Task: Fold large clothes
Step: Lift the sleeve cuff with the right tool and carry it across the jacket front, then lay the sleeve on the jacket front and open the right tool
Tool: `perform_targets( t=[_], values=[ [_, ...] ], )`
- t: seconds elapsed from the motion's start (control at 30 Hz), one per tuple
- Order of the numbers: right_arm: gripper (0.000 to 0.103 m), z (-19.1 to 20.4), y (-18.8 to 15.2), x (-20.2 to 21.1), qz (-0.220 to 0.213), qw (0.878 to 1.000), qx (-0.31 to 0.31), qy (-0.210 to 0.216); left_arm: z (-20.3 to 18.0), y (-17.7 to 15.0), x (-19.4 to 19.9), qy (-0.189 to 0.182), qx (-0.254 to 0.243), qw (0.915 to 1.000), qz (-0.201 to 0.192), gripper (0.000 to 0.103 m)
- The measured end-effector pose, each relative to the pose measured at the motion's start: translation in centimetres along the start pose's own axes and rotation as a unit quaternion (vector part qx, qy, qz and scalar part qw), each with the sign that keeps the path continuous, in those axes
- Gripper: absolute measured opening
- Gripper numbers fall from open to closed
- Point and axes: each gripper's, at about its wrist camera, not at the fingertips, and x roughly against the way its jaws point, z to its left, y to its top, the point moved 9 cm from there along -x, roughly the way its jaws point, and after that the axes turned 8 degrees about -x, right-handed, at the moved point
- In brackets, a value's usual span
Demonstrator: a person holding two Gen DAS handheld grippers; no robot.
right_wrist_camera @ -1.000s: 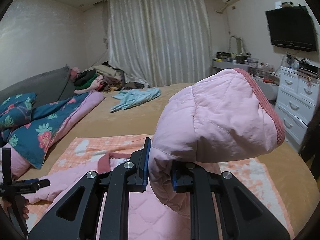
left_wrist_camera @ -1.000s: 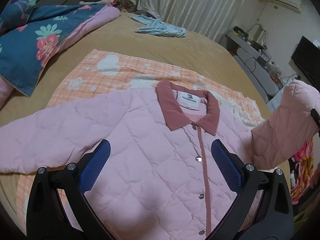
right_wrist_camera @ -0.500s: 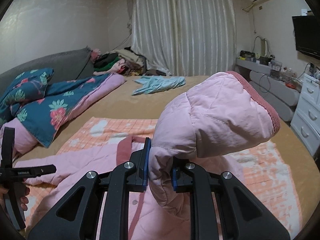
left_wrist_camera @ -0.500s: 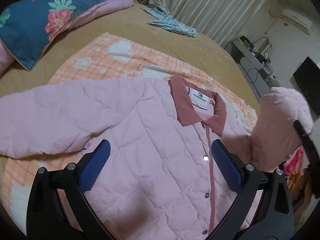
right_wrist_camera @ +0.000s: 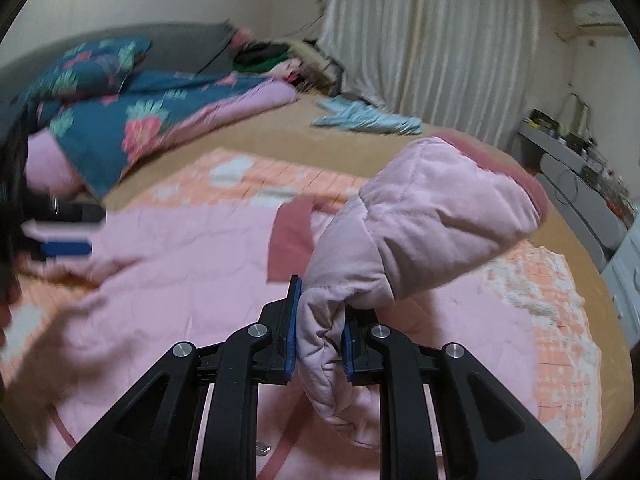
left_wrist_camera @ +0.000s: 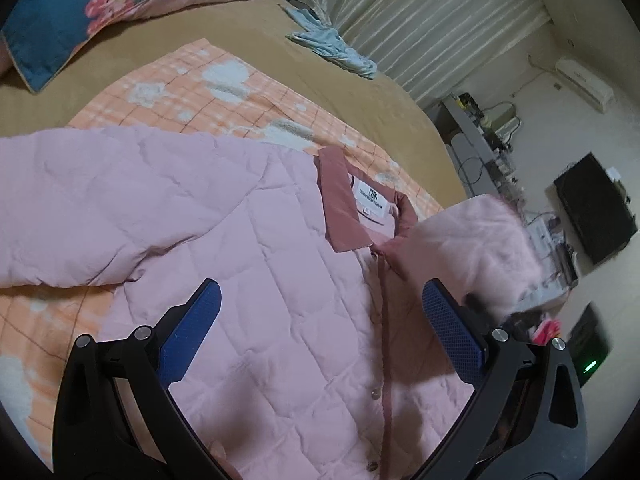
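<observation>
Your pink jacket [left_wrist_camera: 248,280] lies front-up on the orange checked blanket [left_wrist_camera: 188,80], which is spread over the tan bed [left_wrist_camera: 344,92]. Its dark pink collar [left_wrist_camera: 340,208] points toward the curtain [left_wrist_camera: 432,20], and one sleeve stretches flat off the left side of your left view, its cuff cut off by the frame.

Your right claw [right_wrist_camera: 320,336] is clamped on the other sleeve [right_wrist_camera: 420,224], pinching a bunched fold of it; the cuff end stands up over the jacket's chest and hides part of the collar behind it. In your left view that same sleeve is a blurred pink mass at the right, with only a dark sliver of the right claw showing under it.

Your left claw [left_wrist_camera: 320,332] hangs over the jacket's front with its jaws spread wide and nothing between them. In your right view it is only a smeared blue and black shape at the left edge.

The lower hem of the jacket is out of frame in both views. A light blue garment [left_wrist_camera: 336,50] lies crumpled farther up the bed.
</observation>
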Motion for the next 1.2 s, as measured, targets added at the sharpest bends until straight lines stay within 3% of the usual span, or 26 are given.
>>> perform_targets(
  t=[0.37,0.5,0.6,0.63,0.67,0.77,0.87,1.03,1.07,1.1,1.17,1.2],
  values=[
    [0.022,5.8,-5.5,-4.0,0.074,0.995,0.051,0.031,0.5,0.0,-0.1,-0.049,0.041,0.998,0.002,0.095],
    [0.024,7.3,-7.1,-5.2,0.096,0.992,0.077,0.023,0.4,-0.5,-0.6,-0.068,0.054,0.9961,0.014,0.095],
    [0.042,7.9,-7.9,-5.3,0.105,0.991,0.07,0.04,0.6,-1.4,-1.6,-0.071,0.063,0.9949,0.035,0.095],
    [0.059,8.1,-8.0,-5.1,0.108,0.991,0.057,0.053,0.8,-2.0,-2.2,-0.064,0.066,0.9947,0.047,0.095],
    [0.069,8.1,-8.0,-4.9,0.11,0.991,0.044,0.063,0.8,-2.3,-2.6,-0.064,0.066,0.9943,0.054,0.095],
    [0.071,8.0,-7.9,-3.9,0.106,0.991,0.03,0.077,0.5,-4.3,-4.6,-0.079,0.079,0.9893,0.093,0.095],
    [0.076,7.1,-7.7,-2.6,0.101,0.991,0.005,0.091,0.8,-6.2,-6.4,-0.054,0.076,0.9884,0.12,0.094],
    [0.08,3.2,-8.2,0.3,0.089,0.992,-0.03,0.08,0.3,-7.2,-7.5,-0.024,0.043,0.9918,0.118,0.092],
    [0.08,2.1,-8.5,0.7,0.089,0.993,-0.036,0.071,0.3,-7.3,-7.6,-0.02,0.037,0.9924,0.116,0.083],
    [0.08,1.3,-8.7,1.0,0.09,0.993,-0.039,0.063,0.3,-7.2,-7.7,-0.013,0.028,0.9931,0.113,0.068],
    [0.08,-1.3,-9.3,1.7,0.092,0.994,-0.043,0.031,-0.2,-7.2,-8.0,-0.003,0.001,0.9942,0.108,0.05],
    [0.08,-2.7,-9.5,1.9,0.093,0.995,-0.042,0.01,-0.3,-7.1,-8.0,0.001,-0.009,0.9944,0.105,0.046]
  ],
)
